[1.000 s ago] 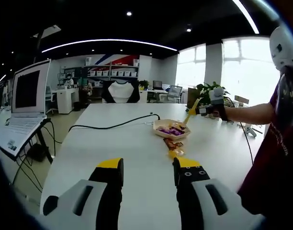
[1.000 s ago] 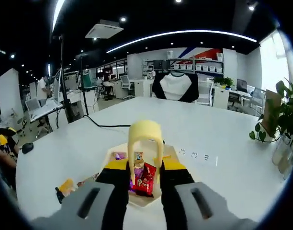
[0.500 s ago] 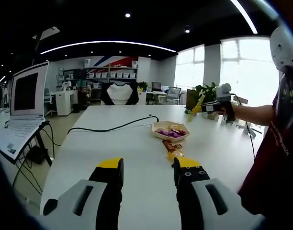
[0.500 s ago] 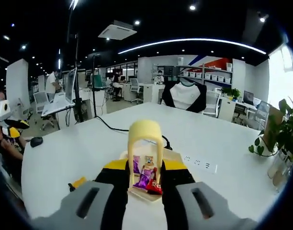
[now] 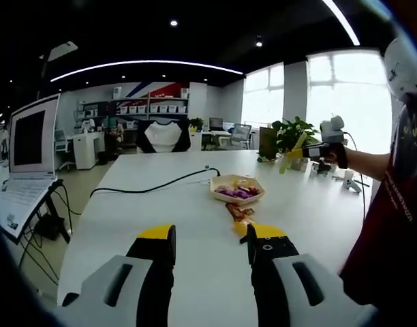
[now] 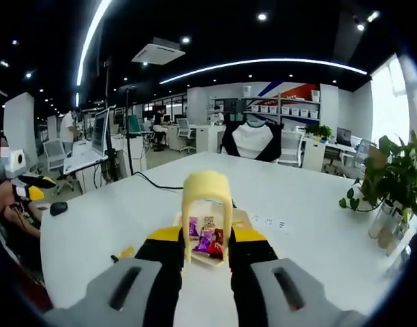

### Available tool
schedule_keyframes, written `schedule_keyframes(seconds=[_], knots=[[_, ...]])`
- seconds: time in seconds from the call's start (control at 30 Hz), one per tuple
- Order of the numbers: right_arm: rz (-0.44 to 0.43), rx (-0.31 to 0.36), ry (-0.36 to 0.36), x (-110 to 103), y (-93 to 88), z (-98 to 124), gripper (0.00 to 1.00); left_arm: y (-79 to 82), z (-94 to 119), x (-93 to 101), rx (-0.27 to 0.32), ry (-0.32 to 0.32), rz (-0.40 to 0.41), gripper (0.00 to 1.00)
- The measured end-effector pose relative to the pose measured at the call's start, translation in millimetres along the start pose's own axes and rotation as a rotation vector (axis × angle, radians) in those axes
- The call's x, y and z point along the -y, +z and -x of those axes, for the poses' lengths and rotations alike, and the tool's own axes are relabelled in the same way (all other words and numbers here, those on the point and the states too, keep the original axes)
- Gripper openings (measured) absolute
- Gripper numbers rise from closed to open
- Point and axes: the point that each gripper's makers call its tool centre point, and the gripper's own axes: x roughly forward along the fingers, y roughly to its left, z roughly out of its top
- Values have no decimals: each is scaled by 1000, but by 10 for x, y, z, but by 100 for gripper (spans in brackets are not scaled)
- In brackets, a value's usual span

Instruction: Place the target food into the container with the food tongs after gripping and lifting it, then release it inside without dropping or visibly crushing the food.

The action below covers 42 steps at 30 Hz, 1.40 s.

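Tongs of pale yellow plastic, looped at the top, stand up between the right gripper's yellow-tipped black jaws, which are closed against the two arms; the arms sit a narrow gap apart, nearly parallel, and nothing is caught between them; the wrappers seen through the gap lie in the tray beyond. That shallow beige tray rests on the broad white table, and holds the wrapped snacks, purple and red packets; seen from the left gripper view, the same tray sits mid-table with the packets inside it; just in front of it, on the bare tabletop, lie an orange-brown wrapped snack and a yellow one touching the tip of the left gripper's right-hand jaw in the picture. Left gripper hovers low over the table with its jaws parted and nothing between them; a black cable runs across the table toward the tray. Off to the right, well apart from the tray, the right gripper is held out by the person's hand, the yellow tongs pointing leftward above the table; a potted green plant stands at the table's far edge.
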Motion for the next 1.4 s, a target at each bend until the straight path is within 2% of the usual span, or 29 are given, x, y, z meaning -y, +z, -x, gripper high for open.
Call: schedule_keyframes(seconds=[0.3,0.63,0.77,0.83,0.93,1.13,1.23,1.3,1.33,1.4], knots=[[-46,13,-51,108,-90,321,22,59,-90,77,8,-20,-14,45],[-23,-45,-111,170,-438,658,22,78,-178,132,8,-43,-24,45],[-69,-57,-129,203,-571,775,22,84,-213,161,7,-53,-29,45],[-152,-46,-122,192,-601,829,22,83,-226,176,6,-58,-30,45],[-142,-50,-140,238,-631,913,22,80,-241,188,2,-61,-33,45],[-180,-57,-157,271,-729,1023,22,97,-280,200,1,-63,-42,45],[-179,-62,-138,228,-755,1019,22,103,-283,204,3,-64,-42,45],[-211,-54,-86,136,-724,982,22,100,-279,201,1,-63,-42,45],[-209,-44,-43,64,-675,952,22,96,-273,196,-1,-61,-42,45],[-173,-33,-8,-14,-590,901,22,86,-259,185,-4,-58,-41,45]])
